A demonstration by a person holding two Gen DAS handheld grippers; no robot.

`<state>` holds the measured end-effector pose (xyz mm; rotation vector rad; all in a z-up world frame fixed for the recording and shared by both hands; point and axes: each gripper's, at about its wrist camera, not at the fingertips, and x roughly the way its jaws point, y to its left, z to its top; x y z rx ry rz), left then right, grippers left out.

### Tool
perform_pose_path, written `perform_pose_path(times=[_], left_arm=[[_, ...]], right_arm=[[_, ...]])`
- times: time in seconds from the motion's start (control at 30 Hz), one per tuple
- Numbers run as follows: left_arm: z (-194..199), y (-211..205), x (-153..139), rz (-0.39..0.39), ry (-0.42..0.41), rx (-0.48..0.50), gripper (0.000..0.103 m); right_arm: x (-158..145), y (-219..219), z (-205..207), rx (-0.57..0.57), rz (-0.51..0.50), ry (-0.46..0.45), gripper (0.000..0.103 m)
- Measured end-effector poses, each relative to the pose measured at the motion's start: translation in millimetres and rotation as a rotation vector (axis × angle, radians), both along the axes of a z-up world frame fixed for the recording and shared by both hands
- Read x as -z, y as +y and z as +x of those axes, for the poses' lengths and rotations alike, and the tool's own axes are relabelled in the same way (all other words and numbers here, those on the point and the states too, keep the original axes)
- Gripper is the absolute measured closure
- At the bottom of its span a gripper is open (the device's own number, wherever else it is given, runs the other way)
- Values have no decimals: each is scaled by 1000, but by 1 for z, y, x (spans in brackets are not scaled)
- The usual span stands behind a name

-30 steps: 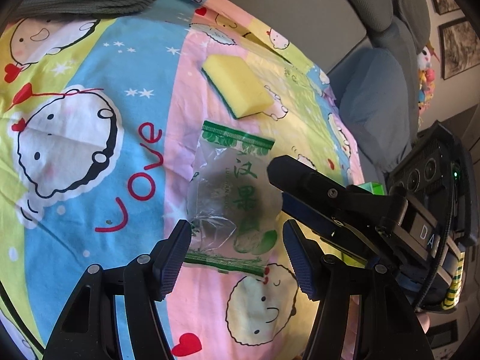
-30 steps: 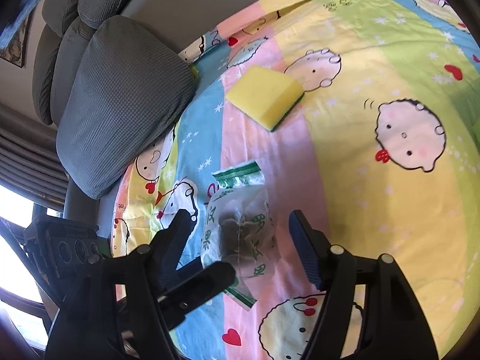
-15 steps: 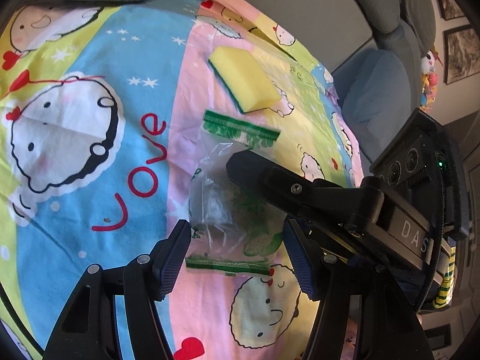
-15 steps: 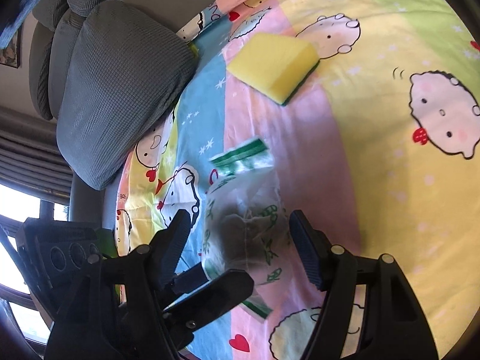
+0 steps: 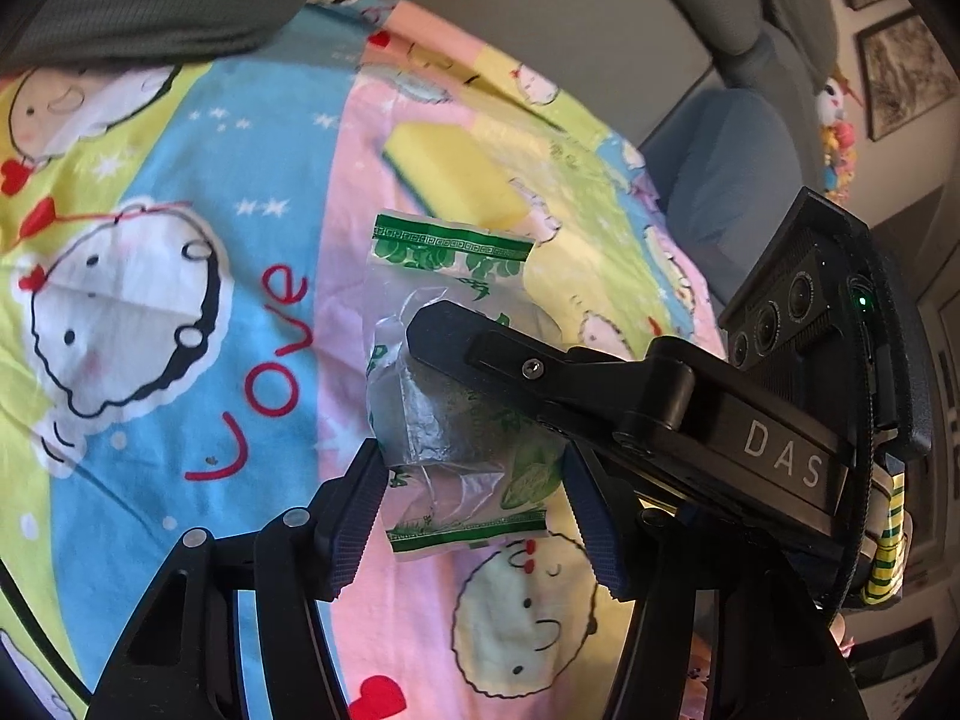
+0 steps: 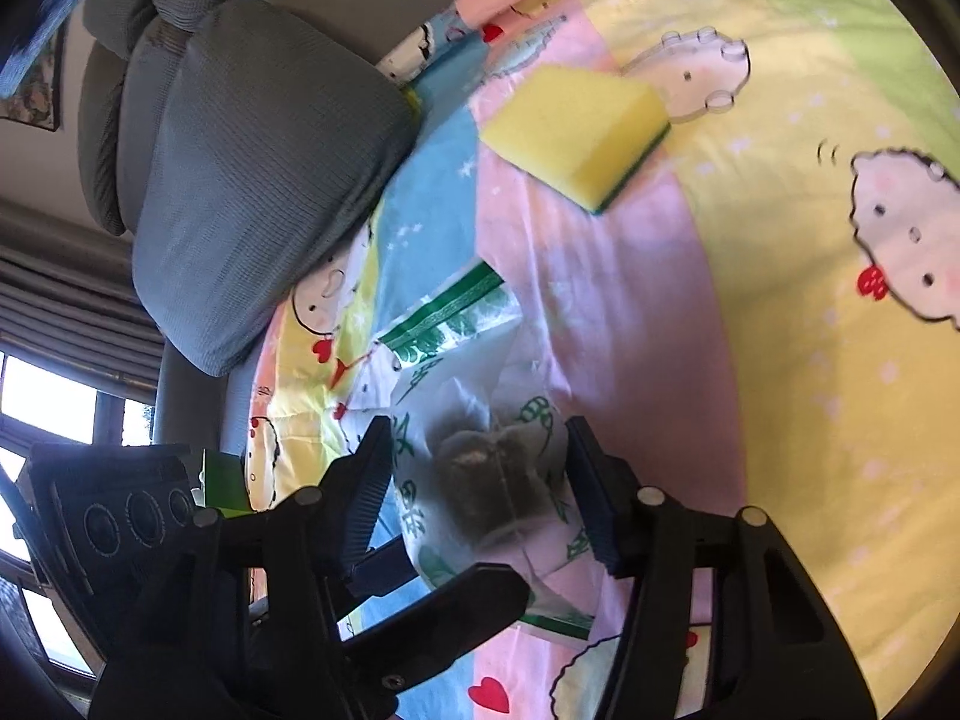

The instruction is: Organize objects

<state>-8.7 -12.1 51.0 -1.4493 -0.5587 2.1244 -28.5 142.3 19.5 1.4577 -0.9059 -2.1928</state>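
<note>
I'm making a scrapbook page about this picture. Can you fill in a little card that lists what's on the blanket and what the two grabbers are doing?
surface: cartoon blanket
packet: clear green-printed plastic bag, something dark inside
sponge: yellow sponge, lying apart beyond the bag
left gripper: jaws closing, bag between them
right gripper: jaws closing on either side of the bag
behind: grey cushion

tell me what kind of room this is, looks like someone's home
Most likely a living room at home. A grey cushioned sofa runs behind a surface covered with a cartoon-print sheet, framed pictures hang on the wall, and a curtained window lets in daylight.
</note>
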Motion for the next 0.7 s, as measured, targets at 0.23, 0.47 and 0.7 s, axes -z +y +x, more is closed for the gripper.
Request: perform_pose_path(times=[0.23, 0.47, 0.7], left_arm=[[12, 8, -28, 22, 114, 21, 42], [22, 16, -48, 51, 202, 48, 42], [28, 27, -62, 71, 267, 84, 42]], right_arm=[[-35, 8, 17, 25, 23, 99, 48], [-66, 18, 32, 61, 46, 201, 47], [-85, 28, 43, 93, 61, 257, 46]])
